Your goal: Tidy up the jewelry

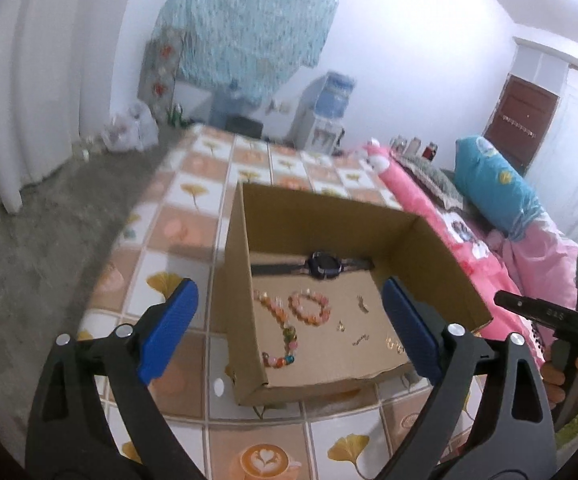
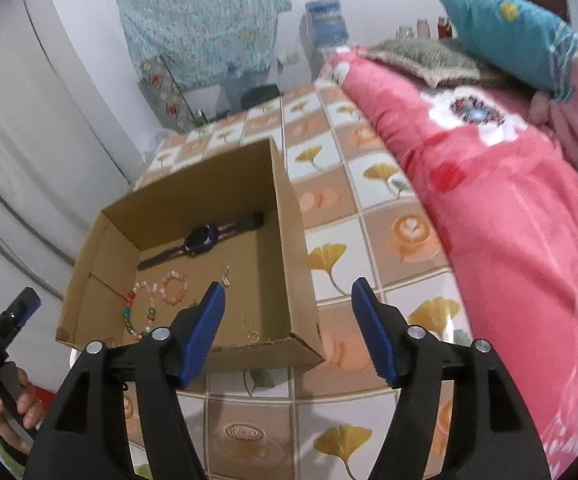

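Note:
An open cardboard box [image 1: 245, 248] [image 2: 289, 216] stands on a tiled table. Inside lie a dark watch [image 1: 323, 266] [image 2: 201, 238], a small pink bead bracelet [image 1: 311, 306] [image 2: 175, 289], a longer coloured bead bracelet [image 1: 279, 334] [image 2: 139, 312] and small gold pieces [image 1: 363, 304] [image 2: 253, 336]. My left gripper [image 1: 289, 332] is open and empty, above the box's near edge. My right gripper [image 2: 289, 330] is open and empty, above the box's near right corner.
The tiled tabletop [image 1: 193, 200] [image 2: 369, 208] carries the box. A bed with a pink quilt [image 2: 489, 184] [image 1: 421, 196] and a teal pillow [image 2: 505, 20] runs along the right. The floor [image 1: 49, 220] drops off to the left.

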Available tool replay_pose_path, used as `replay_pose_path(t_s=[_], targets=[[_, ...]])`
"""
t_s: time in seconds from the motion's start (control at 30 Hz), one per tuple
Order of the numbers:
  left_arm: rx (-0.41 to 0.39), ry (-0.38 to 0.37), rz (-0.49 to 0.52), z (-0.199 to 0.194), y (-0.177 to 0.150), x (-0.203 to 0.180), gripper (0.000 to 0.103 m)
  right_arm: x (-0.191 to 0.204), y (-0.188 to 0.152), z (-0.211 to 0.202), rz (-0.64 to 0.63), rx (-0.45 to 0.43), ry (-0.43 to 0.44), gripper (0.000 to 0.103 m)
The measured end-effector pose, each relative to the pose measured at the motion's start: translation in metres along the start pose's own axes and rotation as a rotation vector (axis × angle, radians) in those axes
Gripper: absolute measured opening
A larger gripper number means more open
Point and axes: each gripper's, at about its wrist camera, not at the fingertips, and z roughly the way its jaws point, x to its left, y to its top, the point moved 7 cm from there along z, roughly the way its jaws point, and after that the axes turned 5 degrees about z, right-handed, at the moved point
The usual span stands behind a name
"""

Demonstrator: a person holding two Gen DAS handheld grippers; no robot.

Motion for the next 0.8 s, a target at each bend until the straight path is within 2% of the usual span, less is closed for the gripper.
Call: replay_pose_path(t_s=[0.27,0.33,0.4,0.47,0.63,0.8], targets=[[-0.074,0.025,0.105,-0.040,0.008,-0.041,0.095,0.019,-0.010,-0.058,-0.102,-0.147,-0.004,0.083],[-0.084,0.050,0.141,-0.048,0.007,-0.054,0.095,0.024,-0.016,-0.068,-0.125,-0.174,-0.007,0.090],[-0.085,0.032,0.165,-0.054,0.002,-0.066,0.095,0.027,-0.025,-0.076,-0.142,-0.192,-0.024,0.093],[-0.082,0.030,0.183,-0.055,-0.005,-0.077,0.095,0.030,-0.035,-0.074,-0.150,-0.183,-0.040,0.095],[-0.021,0.140,0.220,-0.044,-0.026,-0.088,0.095,0.035,-0.062,-0.055,-0.168,-0.118,-0.100,0.096],[0.036,0.183,0.238,-0.033,-0.040,-0.088,0.095,0.046,-0.076,-0.044,-0.205,-0.084,-0.107,0.096]])
